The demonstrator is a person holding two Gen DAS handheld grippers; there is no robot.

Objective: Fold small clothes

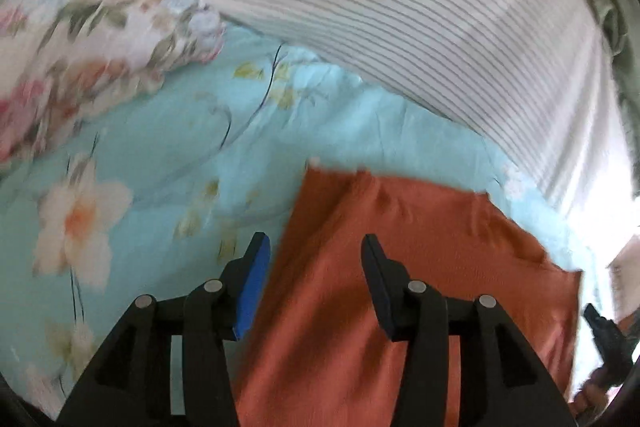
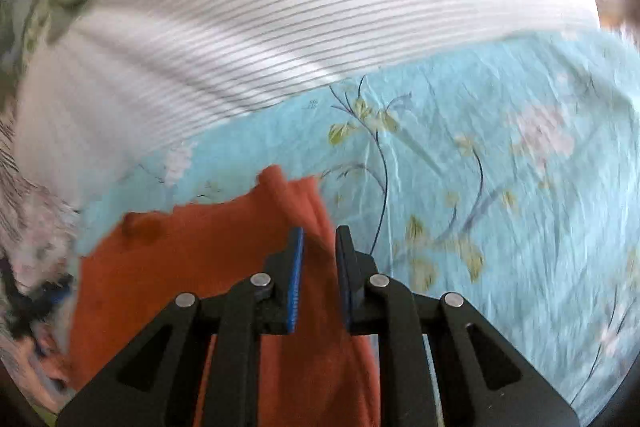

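One garment is in play, an orange cloth (image 1: 360,307) lying on a pale blue floral bedsheet (image 1: 168,155), and the fold looks barely started or midway at most. Farthest left in the left wrist view a pink flowered quilt (image 1: 80,27) is bunched up, with a white striped fabric (image 1: 400,7) running along behind; neither touches the cloth. The left gripper (image 1: 314,283) has its fingers spread wide, one over the sheet and one over the cloth's left side, holding nothing that I can see. The cloth's far edge is uneven and rumpled, its right side runs off toward the frame edge, and no crisp crease or stacked layer shows, though motion blur makes layers hard to judge. In the right wrist view the same orange cloth (image 2: 200,287) fills the lower left, and the right gripper (image 2: 320,275) has its jaws drawn close together with the cloth's right edge running up between them; they seem to be pinching it, though contact with the pads is not plain. By my reading, one edge is gripped and ready, the other side still needs taking, and the folding and smoothing all remain
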